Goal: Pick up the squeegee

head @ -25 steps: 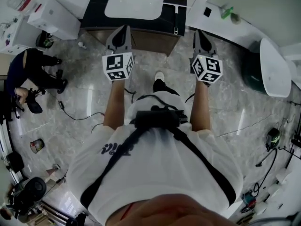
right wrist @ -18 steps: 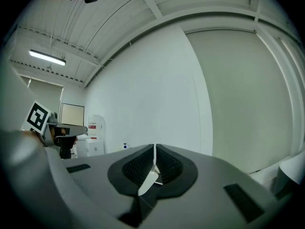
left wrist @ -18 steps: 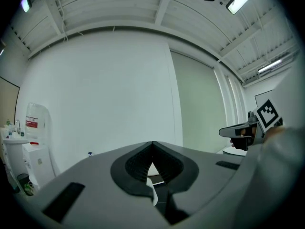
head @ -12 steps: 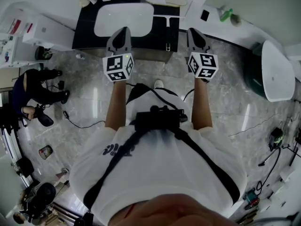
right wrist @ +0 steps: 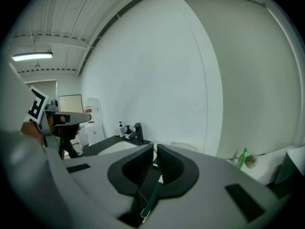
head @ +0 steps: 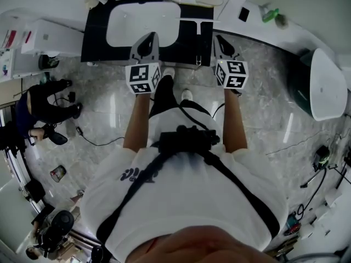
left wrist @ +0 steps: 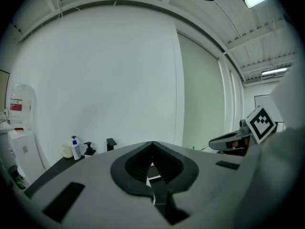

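Pickup not yet begun: squeegee (head: 196, 26) lies untouched on far counter (head: 96, 44), right of sink (head: 123, 23); we hold left gripper (head: 148, 38) and right gripper (head: 220, 39) clenched, empty.

Bright, even lighting with strong fisheye distortion.

Left gripper (left wrist: 152, 144) & right gripper (right wrist: 155, 148): grey bodies w/ black ribbed pads. Marker cubes on both: white w/ black square patterns. Tabletop (head: 96, 45) black; basin (head: 140, 21) white. The squeegee (head: 197, 34) reads pale/white vs the black top. Floor (head: 98, 119) grey marble, lighter veins, glossy streaks. Person's shirt (head: 181, 201) white, black print + black straps. Soap bottle (left wrist: 75, 148) white, blue cap. Spray bottle (right wrist: 243, 157) by the wall: green. Tub (head: 323, 84) white inside, dark green outside. Wall (left wrist: 95, 80) plain white.
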